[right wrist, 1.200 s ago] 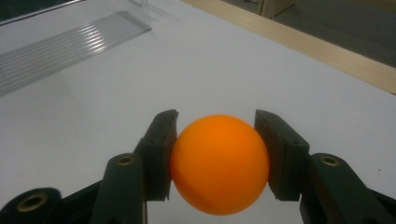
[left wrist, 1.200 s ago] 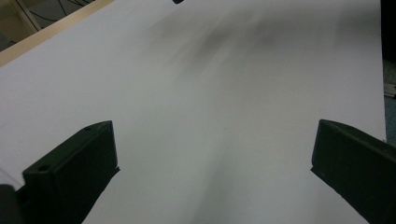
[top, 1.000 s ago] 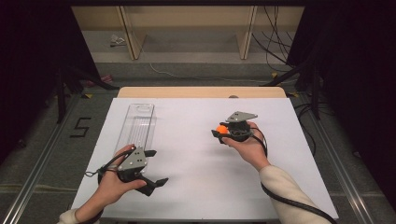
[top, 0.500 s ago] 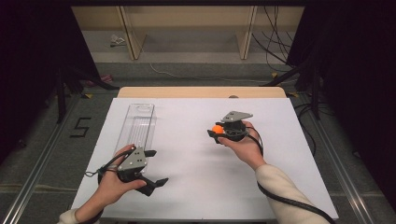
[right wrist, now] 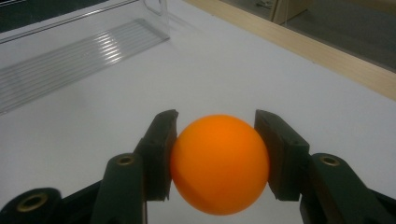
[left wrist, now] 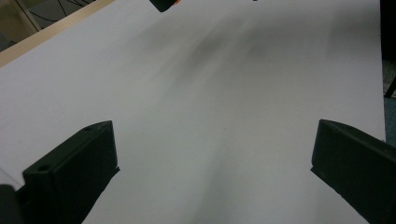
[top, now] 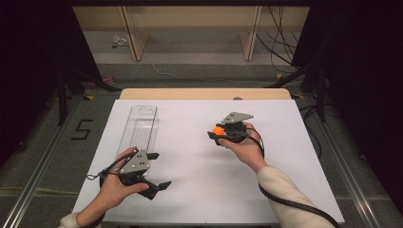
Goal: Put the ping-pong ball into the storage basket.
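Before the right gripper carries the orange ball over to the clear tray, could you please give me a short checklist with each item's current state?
1. Ball grip: the orange ball sits squarely between both jaws of the right gripper, pads pressing on either side: ok.
2. Ball clear of the table: it looks lifted off the white surface, but a shadow is hard to read: cannot tell.
3. Path: bare white surface lies between the ball and the clear tray: ok.
4. Tray ready: it lies flat, open side up, nothing inside: ok.
5. Left gripper: jaws open, holding nothing, resting beside the tray's near end and not steadying it: not ok if the tray needs holding.
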